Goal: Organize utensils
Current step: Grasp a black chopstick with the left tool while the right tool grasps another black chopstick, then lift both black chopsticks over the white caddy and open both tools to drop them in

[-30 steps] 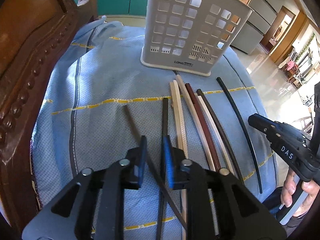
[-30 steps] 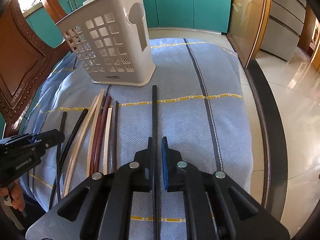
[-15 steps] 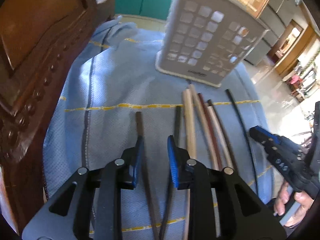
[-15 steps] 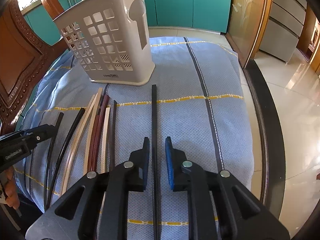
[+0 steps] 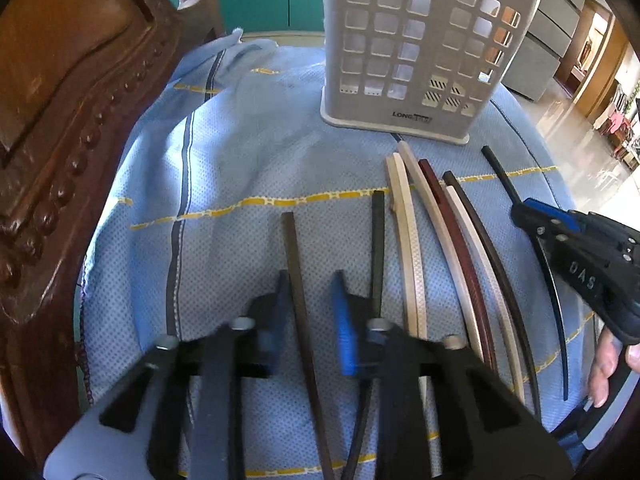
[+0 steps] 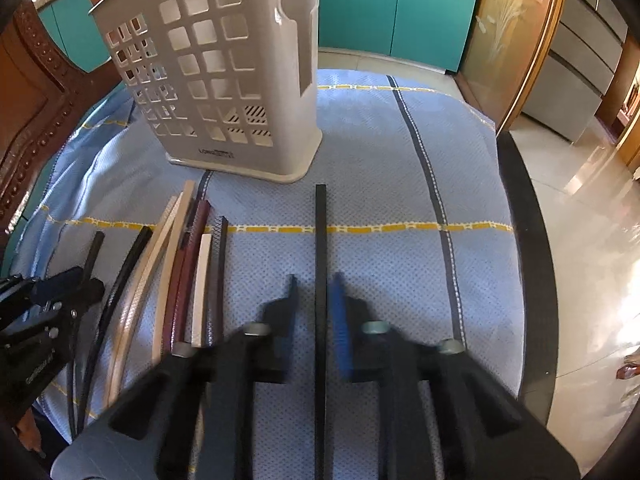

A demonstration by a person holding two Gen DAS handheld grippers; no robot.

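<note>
Several chopsticks lie in a row on a blue cloth. A white perforated utensil holder (image 5: 416, 52) stands upright beyond them; it also shows in the right wrist view (image 6: 224, 80). My left gripper (image 5: 310, 280) is open, its jaws on either side of a dark brown chopstick (image 5: 294, 272). A black chopstick (image 5: 377, 248) lies just right of it. My right gripper (image 6: 314, 280) is open around a lone black chopstick (image 6: 320, 248). Beige, maroon and dark chopsticks (image 6: 180, 272) lie between the grippers.
A carved wooden chair back (image 5: 60, 120) rises along the left. The blue cloth (image 6: 400, 152) has yellow and dark stripes. The seat edge and tiled floor (image 6: 580, 240) are at the right. Teal cabinets (image 6: 400, 8) stand behind.
Both grippers have opened wider and moved forward toward the holder. The left gripper now straddles the dark brown chopstick; the right still straddles the lone black one.
</note>
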